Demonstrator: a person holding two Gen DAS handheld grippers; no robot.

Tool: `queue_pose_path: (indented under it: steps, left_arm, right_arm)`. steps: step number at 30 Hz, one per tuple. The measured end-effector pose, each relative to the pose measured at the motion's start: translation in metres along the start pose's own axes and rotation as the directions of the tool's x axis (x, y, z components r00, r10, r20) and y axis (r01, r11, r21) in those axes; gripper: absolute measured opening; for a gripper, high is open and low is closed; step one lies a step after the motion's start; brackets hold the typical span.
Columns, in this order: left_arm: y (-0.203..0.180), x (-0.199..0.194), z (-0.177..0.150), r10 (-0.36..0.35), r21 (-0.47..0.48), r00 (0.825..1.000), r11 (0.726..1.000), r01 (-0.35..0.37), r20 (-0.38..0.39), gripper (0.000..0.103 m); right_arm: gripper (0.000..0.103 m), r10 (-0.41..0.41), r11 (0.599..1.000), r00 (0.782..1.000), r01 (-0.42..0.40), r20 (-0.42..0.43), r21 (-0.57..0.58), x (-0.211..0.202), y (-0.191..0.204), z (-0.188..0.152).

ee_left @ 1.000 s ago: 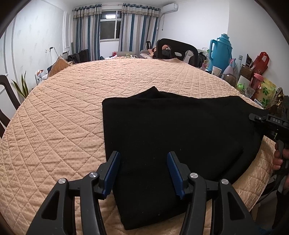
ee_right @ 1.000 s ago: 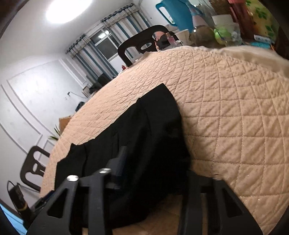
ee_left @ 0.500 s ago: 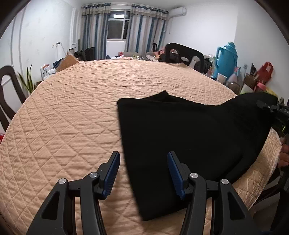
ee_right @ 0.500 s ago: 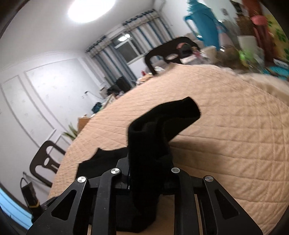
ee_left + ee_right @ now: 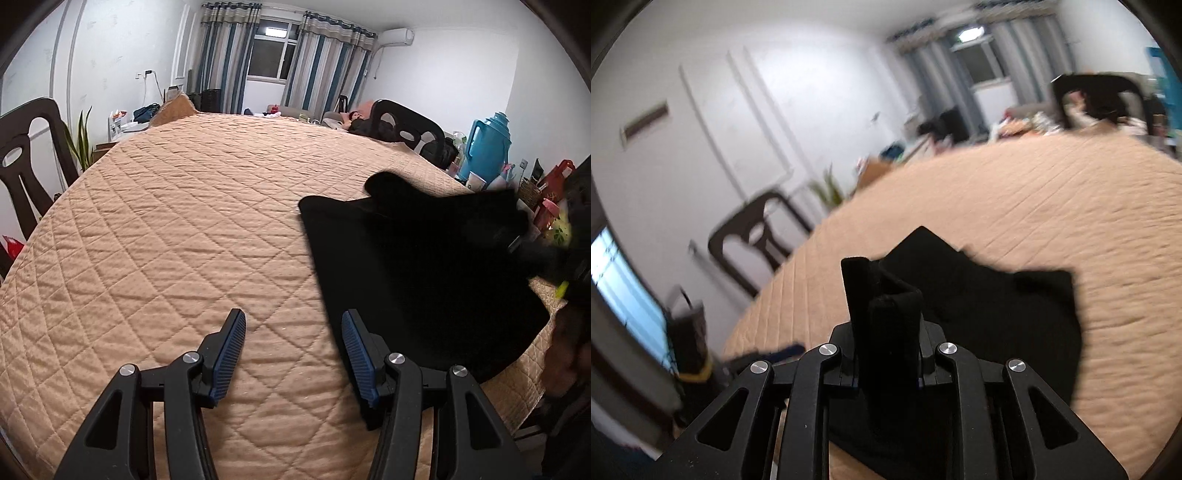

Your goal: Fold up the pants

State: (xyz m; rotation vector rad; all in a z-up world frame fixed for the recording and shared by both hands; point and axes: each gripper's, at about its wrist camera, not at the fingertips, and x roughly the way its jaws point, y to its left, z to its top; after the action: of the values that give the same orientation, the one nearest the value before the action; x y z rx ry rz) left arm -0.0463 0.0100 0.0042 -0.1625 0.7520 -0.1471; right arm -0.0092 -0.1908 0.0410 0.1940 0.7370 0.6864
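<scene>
Pinching a bunched edge of the black pants [image 5: 979, 314], the right gripper [image 5: 886, 369] is closing tighter and has lifted that end off the quilted table cover [image 5: 166, 240]. Over bare cover just beside the pants, the left gripper [image 5: 293, 350] stays spread and empty, so the fold has started.

We can read no text, label, brand, number or sign on anything in either view at this moment.

Black skeletal left claw [image 5: 293, 354] and right claw [image 5: 886, 350], silver screws, ribbed blue pads [image 5: 229, 352].
</scene>
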Motion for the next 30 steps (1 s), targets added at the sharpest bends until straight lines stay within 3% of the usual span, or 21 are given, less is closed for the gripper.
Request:
queue_pose_path:
  steps: [3,10,14,18,20,25,28,30]
  left_arm:
    - [0.004,-0.001,-0.001,-0.004,-0.008,1.000,1.000,0.004,0.004,0.057]
    - [0.009,-0.006,0.002,-0.007,-0.025,1.000,1.000,0.007,0.017,0.057]
    - [0.017,-0.012,0.003,0.010,-0.036,1.000,0.999,-0.009,0.026,0.057]
    - [0.025,-0.014,0.005,0.026,-0.052,0.999,0.998,-0.025,0.033,0.057]
    - [0.027,-0.015,0.006,0.026,-0.060,0.999,0.998,-0.023,0.037,0.057]
    - [0.025,-0.020,0.011,0.018,-0.053,0.998,0.998,-0.015,0.053,0.057]
    - [0.018,-0.024,0.018,0.002,-0.034,0.997,0.999,0.000,0.075,0.057]
    - [0.012,-0.024,0.024,-0.014,-0.016,0.996,1.000,0.015,0.083,0.057]
  right_arm:
    - [0.020,-0.001,1.000,0.998,0.002,-0.070,0.007,0.024,-0.001,-0.010]
    - [0.020,0.022,0.997,1.000,-0.021,0.012,-0.080,0.009,0.026,0.002]
    - [0.022,0.001,0.991,0.993,-0.017,-0.121,-0.135,0.046,0.034,-0.020]
    - [0.042,0.035,0.983,0.993,-0.055,-0.114,-0.175,0.040,0.040,-0.023]
    - [0.045,0.066,0.979,0.991,-0.087,-0.119,-0.182,0.033,0.044,-0.021]
    - [0.045,0.164,0.964,0.985,-0.170,-0.045,-0.207,0.004,0.052,-0.014]
    - [0.045,0.126,0.975,0.991,-0.117,0.039,-0.188,-0.019,0.036,-0.015]
    - [0.045,0.043,0.991,0.997,-0.035,0.063,-0.130,-0.026,0.012,-0.017]
